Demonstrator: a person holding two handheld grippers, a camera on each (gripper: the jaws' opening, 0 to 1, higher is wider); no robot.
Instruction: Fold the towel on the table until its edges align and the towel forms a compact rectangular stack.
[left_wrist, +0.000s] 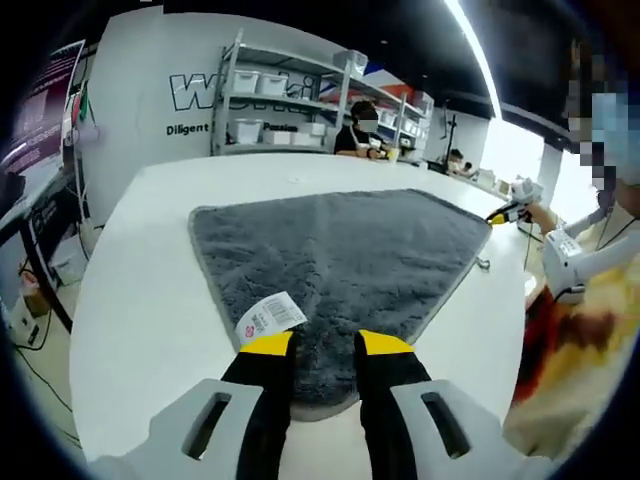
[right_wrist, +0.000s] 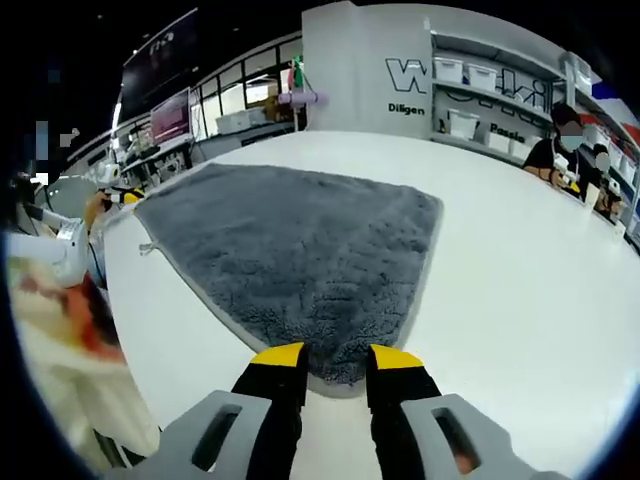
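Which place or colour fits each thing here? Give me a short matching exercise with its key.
Things:
1. towel
2. label
3. table
4. shelves

Descriptions:
A. white, bare around the cloth
B. grey, spread flat
C. against the far wall, holding white bins
D. white with print, at the towel's edge beside the left tongs

Pairs: 1-B, 2-D, 3-A, 4-C

Metal shelving (left_wrist: 300, 95) with white storage bins (left_wrist: 245, 82), seated person (left_wrist: 357, 132) beyond the table, wall monitor (right_wrist: 170, 115), white lettered wall (left_wrist: 190, 92)
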